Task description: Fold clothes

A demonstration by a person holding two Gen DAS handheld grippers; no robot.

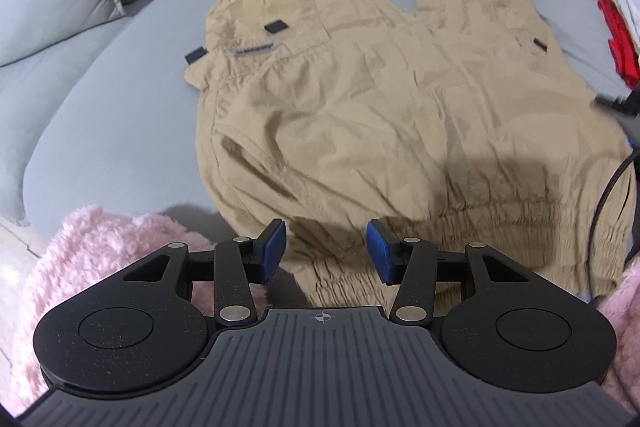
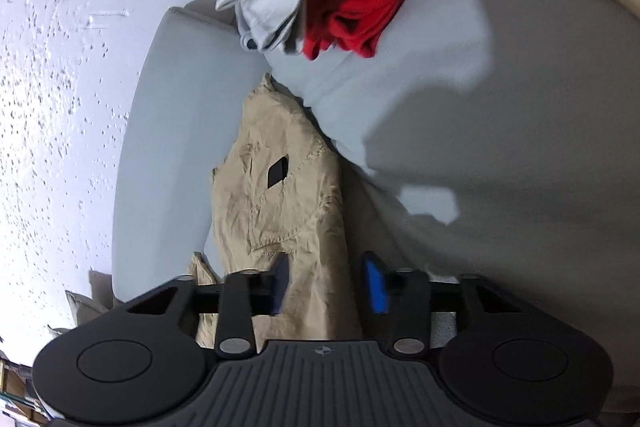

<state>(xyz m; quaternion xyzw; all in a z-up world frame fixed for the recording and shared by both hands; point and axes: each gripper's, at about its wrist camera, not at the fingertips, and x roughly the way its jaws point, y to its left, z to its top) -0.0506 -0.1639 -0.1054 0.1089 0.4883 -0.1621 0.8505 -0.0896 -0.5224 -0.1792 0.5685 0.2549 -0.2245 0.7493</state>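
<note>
While tan trousers (image 1: 360, 99) lie on the grey sofa (image 1: 120, 115), left gripper (image 1: 326, 251) fingers apart, right gripper (image 2: 326, 283) fingers parted astride cloth.

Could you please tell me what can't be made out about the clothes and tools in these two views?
- Left wrist view: the trousers' waistband is hidden behind the left tool.
- Left wrist view: the red garment is cut off by the right edge.
- Right wrist view: motion blur hides whether the right tool pinches the trousers.

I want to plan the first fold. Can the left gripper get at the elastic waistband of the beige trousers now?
Probably yes: the left gripper has its jaws open above the waistband, with nothing between.
</note>
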